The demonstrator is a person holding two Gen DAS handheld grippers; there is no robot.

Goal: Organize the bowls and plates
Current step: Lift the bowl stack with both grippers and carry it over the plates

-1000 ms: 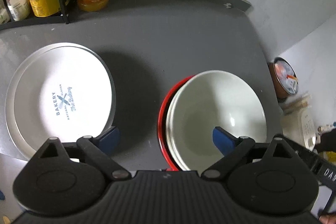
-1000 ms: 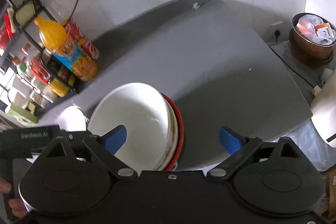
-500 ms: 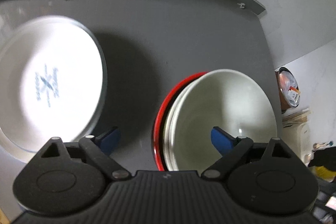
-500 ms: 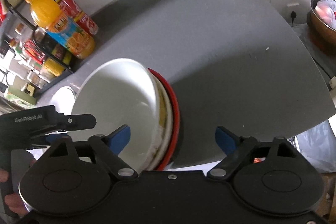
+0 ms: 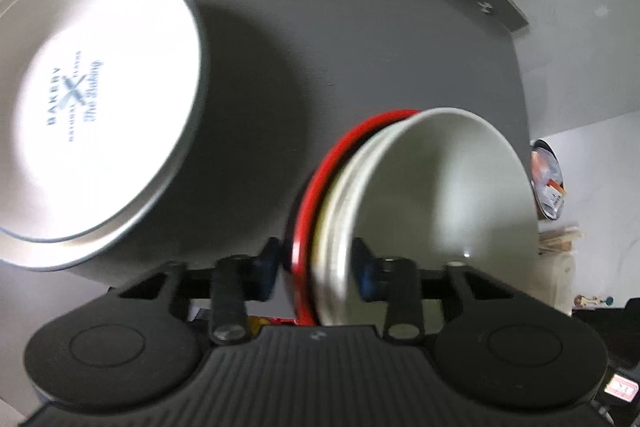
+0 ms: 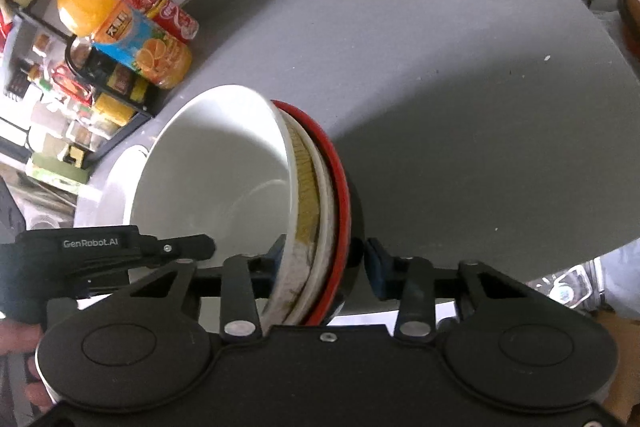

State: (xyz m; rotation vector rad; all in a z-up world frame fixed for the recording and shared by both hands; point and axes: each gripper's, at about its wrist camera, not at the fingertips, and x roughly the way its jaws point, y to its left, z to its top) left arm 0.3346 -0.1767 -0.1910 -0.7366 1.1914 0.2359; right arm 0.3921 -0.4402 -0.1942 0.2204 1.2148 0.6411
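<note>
Two sets of tongs grip one stack of bowls from opposite sides, at the near edge of the grey desk [image 6: 460,75]. In the left wrist view, the left tongs [image 5: 316,267] are drawn in close, their blue pads [image 5: 362,269] pressed on the stack's near rim: one pad outside against the red bowl [image 5: 320,187], the other inside the white bowl [image 5: 448,187] that sits on top. A pale bowl [image 5: 340,219] is nested between red and white. In the right wrist view, the right tongs [image 6: 324,263] are likewise narrowed on the stack's rim, one pad inside the white bowl [image 6: 216,171] and one just outside the red bowl's [image 6: 340,195] dark underside; whether that outer pad truly touches cannot be told. The middle bowl [image 6: 310,195] shows a yellowish, stained band here. The left tool's black body, marked GenRobot.AI, shows at the left of this view, with fingers [image 6: 16,339] of the person's hand beneath it.

Farther left on the desk lies a white plate [image 5: 92,99] printed "BAKERY", resting on a metal-rimmed plate, well apart from the stack. At the far left corner stand an orange juice bottle [image 6: 132,35], a red can [image 6: 168,11] and a black wire rack [image 6: 104,83] of small jars.
</note>
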